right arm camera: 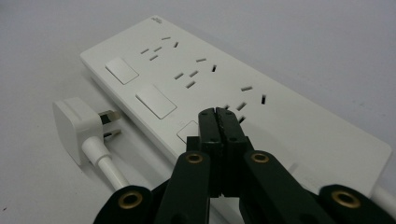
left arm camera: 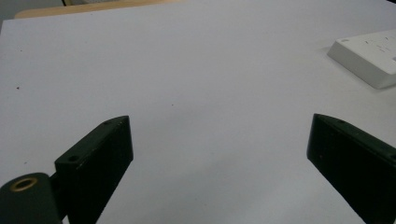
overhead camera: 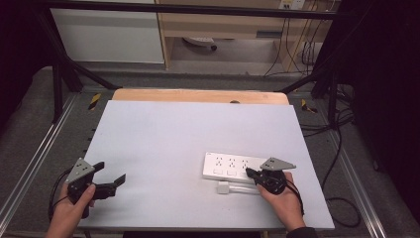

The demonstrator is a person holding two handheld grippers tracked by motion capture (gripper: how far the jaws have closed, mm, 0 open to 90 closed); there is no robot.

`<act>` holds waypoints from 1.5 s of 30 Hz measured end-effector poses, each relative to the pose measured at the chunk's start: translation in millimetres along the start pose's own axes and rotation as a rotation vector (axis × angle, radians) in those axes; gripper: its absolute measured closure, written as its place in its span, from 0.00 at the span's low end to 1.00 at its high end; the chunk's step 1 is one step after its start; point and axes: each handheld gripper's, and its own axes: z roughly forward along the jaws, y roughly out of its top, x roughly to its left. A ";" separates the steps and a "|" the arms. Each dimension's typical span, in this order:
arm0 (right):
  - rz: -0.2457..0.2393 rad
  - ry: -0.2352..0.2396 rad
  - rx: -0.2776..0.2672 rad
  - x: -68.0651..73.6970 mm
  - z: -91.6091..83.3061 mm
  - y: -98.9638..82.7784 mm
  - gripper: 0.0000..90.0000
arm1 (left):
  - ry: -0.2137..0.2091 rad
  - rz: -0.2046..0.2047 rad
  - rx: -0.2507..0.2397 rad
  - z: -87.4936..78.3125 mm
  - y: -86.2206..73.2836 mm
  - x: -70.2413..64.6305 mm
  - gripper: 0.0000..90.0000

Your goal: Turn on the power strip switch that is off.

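Desk (overhead camera: 163, 139): pale grey top, wooden edge at the far side.
Power strip (overhead camera: 233, 166): white, three sockets with three switches, lay flat toward the right near side of the desk.
Plug (overhead camera: 224, 188): white, on a white cord, lay just beside the strip's near edge, prongs toward the strip.
Right tool (overhead camera: 249, 173): jaws pressed together, nothing between them, tip over the strip's switch row at its right end.
Left tool (overhead camera: 110, 174): jaws spread wide, empty, at the near left, well apart from the strip.
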 end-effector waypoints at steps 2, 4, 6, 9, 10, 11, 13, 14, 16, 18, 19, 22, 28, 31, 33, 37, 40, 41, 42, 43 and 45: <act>0.000 0.000 -0.001 -0.2 0.1 0.0 1.00 | 0.000 0.000 0.000 0.0 0.0 0.0 0.08; 0.001 0.000 -0.001 -0.3 0.1 -0.1 1.00 | 0.000 0.000 0.000 0.0 0.0 0.0 0.08; 0.005 0.000 -0.001 -0.4 0.1 -0.3 1.00 | 0.000 0.000 0.001 0.0 0.0 0.0 0.08; 0.011 0.002 0.000 -0.5 0.1 -0.4 1.00 | 0.000 -0.001 0.001 0.1 0.0 0.0 0.08; 0.010 0.002 -0.001 -0.6 0.2 -0.4 1.00 | -0.001 -0.001 0.001 0.1 0.0 0.1 0.08; 0.011 0.002 -0.001 -0.7 0.2 -0.5 1.00 | -0.001 -0.001 0.001 0.1 0.0 0.1 0.08; 0.013 0.001 0.001 -0.7 0.2 -0.5 1.00 | -0.001 -0.001 0.001 0.1 0.0 0.1 0.08; 0.013 0.001 0.002 -0.8 0.2 -0.6 1.00 | -0.001 -0.001 0.001 0.0 0.0 0.0 0.08; 0.014 -0.005 0.011 -1.8 0.0 -1.2 1.00 | -0.001 0.000 0.001 0.0 0.0 0.0 0.08; 0.032 -0.007 0.008 -4.0 -0.8 -2.1 1.00 | -0.001 0.000 0.001 0.1 0.0 -0.1 0.08; 0.035 -0.003 0.006 -4.8 -1.0 -2.5 1.00 | -0.001 0.000 0.001 0.2 0.0 -0.1 0.08; 0.030 -0.004 0.005 -4.7 -0.8 -2.5 1.00 | -0.001 0.000 0.001 0.2 0.0 -0.1 0.08; 0.027 -0.005 0.005 -4.4 -0.7 -2.5 1.00 | 0.000 0.000 0.001 0.2 0.0 -0.2 0.08; 0.027 -0.006 0.007 -4.1 -0.9 -2.3 1.00 | 0.000 0.001 0.001 0.1 0.0 -0.1 0.08; 0.023 -0.006 0.006 -4.1 -0.7 -2.2 1.00 | 0.000 0.001 0.000 0.1 0.0 0.0 0.08; 0.021 -0.006 0.008 -4.1 -0.6 -2.0 1.00 | 0.000 0.001 0.000 0.1 0.1 -0.1 0.08; 0.019 -0.010 0.006 -3.7 -0.2 -1.8 1.00 | 0.000 0.001 0.000 0.1 0.1 0.0 0.08; 0.022 -0.009 0.005 -3.4 -0.2 -1.7 1.00 | 0.000 0.001 0.001 0.1 0.1 0.0 0.08; 0.021 -0.009 0.005 -3.4 -0.1 -1.6 1.00 | 0.001 0.001 0.001 0.1 0.1 -0.1 0.08; 0.020 -0.010 0.004 -3.5 0.1 -1.5 1.00 | 0.001 0.001 0.001 0.1 0.1 -0.1 0.08; 0.023 -0.009 0.005 -3.5 0.2 -1.4 1.00 | 0.000 0.001 0.000 0.0 0.1 -0.1 0.08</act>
